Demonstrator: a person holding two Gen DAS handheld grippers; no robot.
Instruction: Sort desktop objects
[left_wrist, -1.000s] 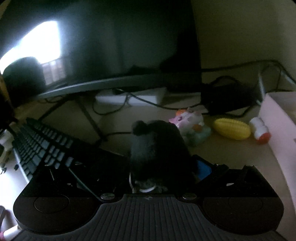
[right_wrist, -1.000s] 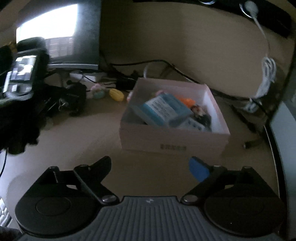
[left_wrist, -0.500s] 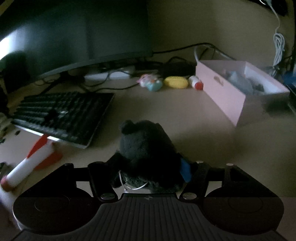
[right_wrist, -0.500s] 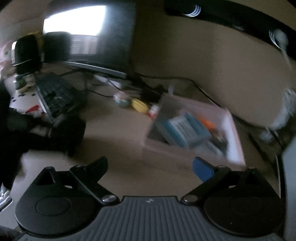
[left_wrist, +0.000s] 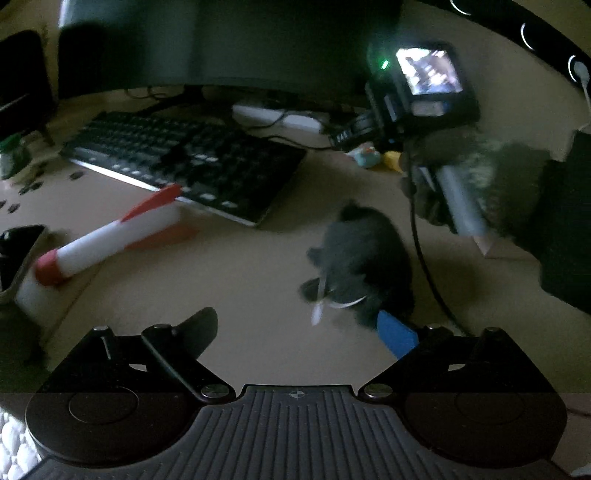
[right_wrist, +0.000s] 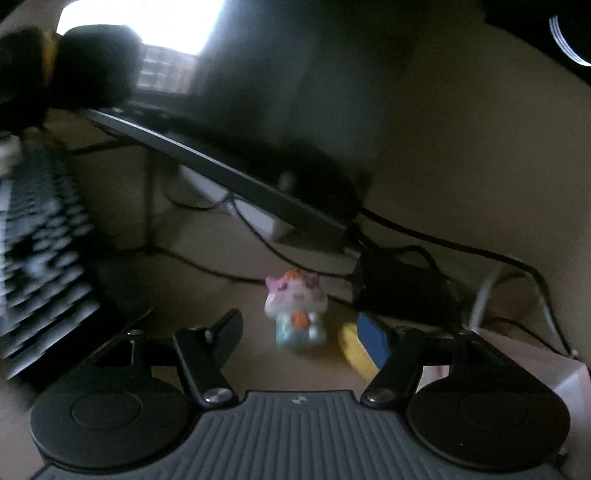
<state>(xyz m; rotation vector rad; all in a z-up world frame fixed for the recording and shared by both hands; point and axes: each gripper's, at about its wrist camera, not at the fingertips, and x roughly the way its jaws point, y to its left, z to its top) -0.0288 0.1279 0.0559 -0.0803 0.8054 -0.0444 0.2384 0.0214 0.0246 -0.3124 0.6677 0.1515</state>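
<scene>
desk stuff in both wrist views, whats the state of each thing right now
left gripper: open, empty
black plush toy: lying on the desk, beside the blue fingertip
rocket toy: lying on its side
keyboard: flat on the desk
right gripper: open, empty
cat figurine: upright, ungripped

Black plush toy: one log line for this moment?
left hand-held gripper open | black plush toy on desk, unheld | right hand-held gripper open, facing pink-white cat figurine

- From my left wrist view, the plush toy (left_wrist: 360, 258) lies on the desk (left_wrist: 240, 280), right of the keyboard (left_wrist: 192, 162).
- The rocket toy (left_wrist: 107, 236) lies before that keyboard.
- From my right wrist view, the cat figurine (right_wrist: 295, 306) stands before the monitor (right_wrist: 221, 173).
</scene>
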